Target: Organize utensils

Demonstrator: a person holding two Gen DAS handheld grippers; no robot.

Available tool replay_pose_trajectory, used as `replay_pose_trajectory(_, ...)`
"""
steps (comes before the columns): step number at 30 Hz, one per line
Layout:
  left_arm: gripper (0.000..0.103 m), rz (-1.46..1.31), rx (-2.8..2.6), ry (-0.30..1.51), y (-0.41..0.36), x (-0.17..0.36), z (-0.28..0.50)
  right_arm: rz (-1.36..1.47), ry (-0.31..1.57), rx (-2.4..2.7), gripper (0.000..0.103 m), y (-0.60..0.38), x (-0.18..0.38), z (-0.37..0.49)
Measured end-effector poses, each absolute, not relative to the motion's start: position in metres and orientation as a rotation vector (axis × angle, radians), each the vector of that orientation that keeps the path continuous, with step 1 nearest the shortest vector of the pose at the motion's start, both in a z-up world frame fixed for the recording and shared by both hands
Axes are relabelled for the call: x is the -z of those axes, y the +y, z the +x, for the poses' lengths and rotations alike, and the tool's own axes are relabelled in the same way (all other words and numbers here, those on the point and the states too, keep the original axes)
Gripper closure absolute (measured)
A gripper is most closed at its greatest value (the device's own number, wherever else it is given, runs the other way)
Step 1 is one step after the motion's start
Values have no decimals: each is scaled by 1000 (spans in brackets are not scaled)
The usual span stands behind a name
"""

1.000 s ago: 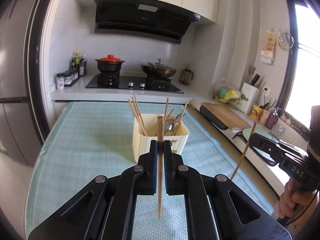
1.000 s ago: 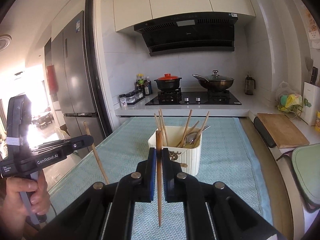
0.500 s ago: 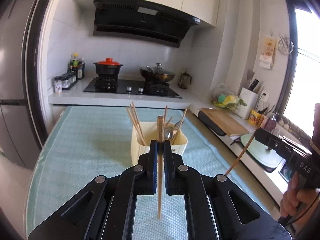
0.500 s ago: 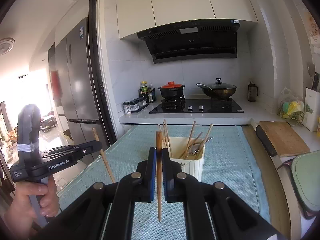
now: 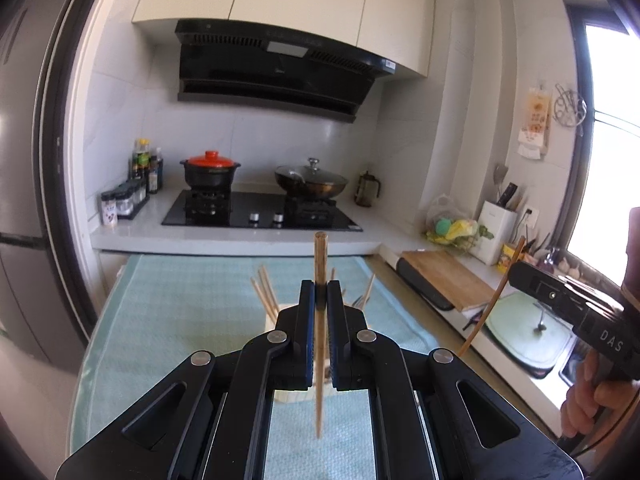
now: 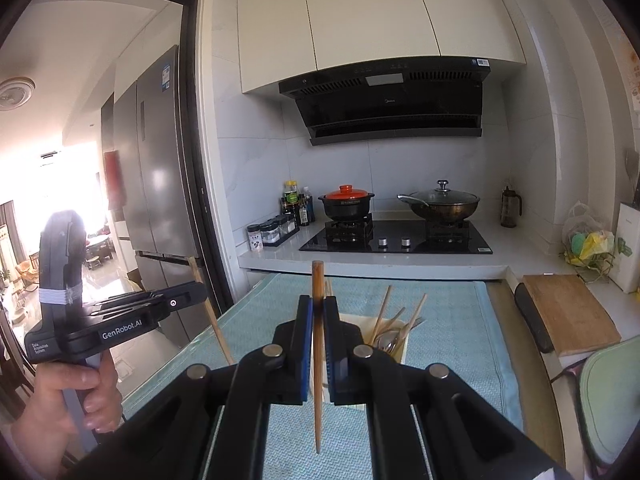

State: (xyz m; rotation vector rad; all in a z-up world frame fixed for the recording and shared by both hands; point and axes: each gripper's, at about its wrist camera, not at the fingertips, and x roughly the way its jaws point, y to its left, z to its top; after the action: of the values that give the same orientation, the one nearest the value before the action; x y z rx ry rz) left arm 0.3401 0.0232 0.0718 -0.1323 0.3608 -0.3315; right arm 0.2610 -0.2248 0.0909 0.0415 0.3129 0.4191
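Observation:
My left gripper [image 5: 319, 292] is shut on a wooden chopstick [image 5: 319, 332] held upright, thin tip down. My right gripper [image 6: 318, 306] is shut on another wooden chopstick [image 6: 317, 360], also upright. Both hang above and in front of a cream utensil holder [image 6: 402, 354] on the teal table mat [image 6: 452, 320]. The holder holds several chopsticks and a metal spoon [image 6: 386, 342]. In the left wrist view the holder [image 5: 280, 394] is mostly hidden behind my jaws. Each gripper shows in the other's view, the right gripper [image 5: 516, 276] at right and the left gripper [image 6: 200, 292] at left.
Behind the table runs a counter with a black hob [image 6: 396, 240], a red-lidded pot [image 6: 347, 204], a wok [image 6: 438, 202] and spice jars [image 6: 272, 232]. A wooden cutting board [image 6: 568, 316] and sink lie at right. A fridge [image 6: 156, 184] stands at left.
Both grippers have risen with their chopsticks and tilted up. The holder now sits lower in both views and is partly hidden behind the jaws.

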Motion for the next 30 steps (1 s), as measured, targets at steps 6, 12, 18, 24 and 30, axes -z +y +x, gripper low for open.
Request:
replay_pose_trajectory(6,99,-110,328,293,9,-107,387,26,268,-407,97,-219,-126,306)
replay_pose_trajectory(12,99,-111,315,322,-5,-94,448,25,258,-383,97,-216,-131,360)
replay_pose_trajectory(18,99,-132,322,451,-14,-39,500,30,352,-388,97,-214,-89,411)
replay_pose_trajectory(24,99,-159,308,601,-18,24,540,69,583,-435,98,-207,-13,472)
replay_pose_trajectory(30,53,-156,268,623,-7,36,540,87,728,-470,95,-196,29,522)
